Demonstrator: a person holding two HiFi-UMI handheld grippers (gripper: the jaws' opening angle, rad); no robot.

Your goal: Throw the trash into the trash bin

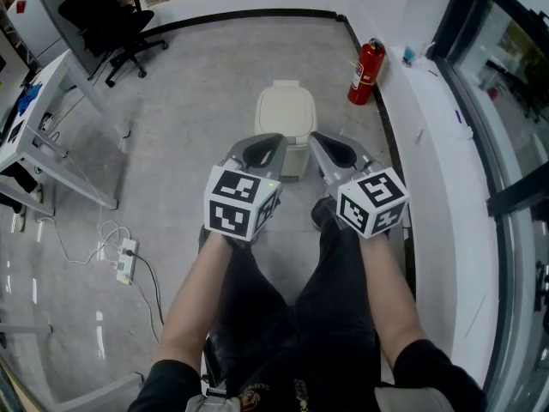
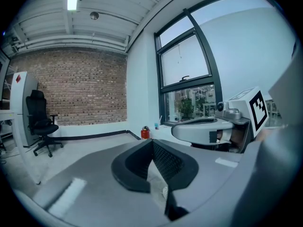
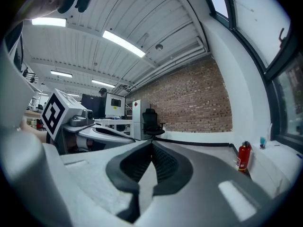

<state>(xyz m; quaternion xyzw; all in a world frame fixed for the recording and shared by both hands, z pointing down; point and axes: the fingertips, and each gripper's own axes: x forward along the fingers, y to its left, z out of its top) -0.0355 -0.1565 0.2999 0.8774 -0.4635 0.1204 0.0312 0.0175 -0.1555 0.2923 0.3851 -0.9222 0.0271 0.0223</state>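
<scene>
Trash does not show in any view, and neither of your claws has any. Your left claw is pinched shut. Its two jaws meet at the tips, and I see nothing held between them. Your right claw is shut and bare too. You hold them side by side in front of you, close together but not touching.

Straight ahead of the claws and lower down stands the trash bin. It sits on the floor, right between the two tips. Neither hand is nearer. The left tip hangs over its near left corner, and the right tip is just beside its right side. Its pale lid is down, and the lid's longer way runs away from you.

With the lid down and no trash in sight, I think the trash could be inside the bin, or it could be somewhere the views do not reach.

Open floor lies to the left of the bin and past it. On the right the wall runs close, with a red fire extinguisher against it. A desk stands far to the left. A plug strip lies by your left leg.
</scene>
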